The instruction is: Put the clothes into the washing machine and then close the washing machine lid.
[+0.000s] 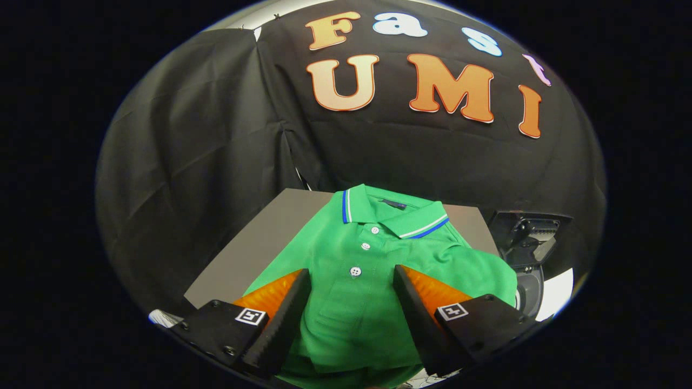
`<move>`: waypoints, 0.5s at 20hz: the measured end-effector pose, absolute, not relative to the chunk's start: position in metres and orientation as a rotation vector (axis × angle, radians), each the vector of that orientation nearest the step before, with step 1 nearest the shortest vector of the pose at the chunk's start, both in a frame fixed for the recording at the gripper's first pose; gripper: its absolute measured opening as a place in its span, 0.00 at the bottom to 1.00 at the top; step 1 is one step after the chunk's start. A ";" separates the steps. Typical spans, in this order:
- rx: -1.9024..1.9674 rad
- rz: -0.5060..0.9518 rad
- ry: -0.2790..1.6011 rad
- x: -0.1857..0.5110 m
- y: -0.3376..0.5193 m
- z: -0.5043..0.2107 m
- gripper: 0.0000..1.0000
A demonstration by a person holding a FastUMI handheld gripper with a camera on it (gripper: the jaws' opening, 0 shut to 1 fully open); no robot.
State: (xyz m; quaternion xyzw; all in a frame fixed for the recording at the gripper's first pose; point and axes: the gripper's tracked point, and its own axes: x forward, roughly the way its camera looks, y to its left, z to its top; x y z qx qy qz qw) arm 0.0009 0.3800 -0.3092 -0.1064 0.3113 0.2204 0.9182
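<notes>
A folded green polo shirt (373,259) with a blue-and-white trimmed collar and white buttons lies on a grey table (265,237). My gripper (351,278) hovers over the shirt's front, open, with one finger on each side of the button placket and cloth showing between them. Neither finger presses on the fabric as far as I can tell. To the right, past the table's edge, stands the washing machine (527,254), a dark device with its lid raised and the rim of its drum showing below.
The booth's black cloth wall hangs behind and to the left of the table. A white patch of floor (557,294) shows beside the machine on the right. Bare grey tabletop lies left of the shirt.
</notes>
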 end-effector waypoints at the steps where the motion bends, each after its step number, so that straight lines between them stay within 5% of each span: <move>1: -0.210 0.439 0.648 0.000 0.379 -0.311 0.99; 6: -0.192 0.470 0.656 -0.002 0.383 -0.319 0.99; 10: -0.157 0.521 0.636 -0.001 0.387 -0.319 0.88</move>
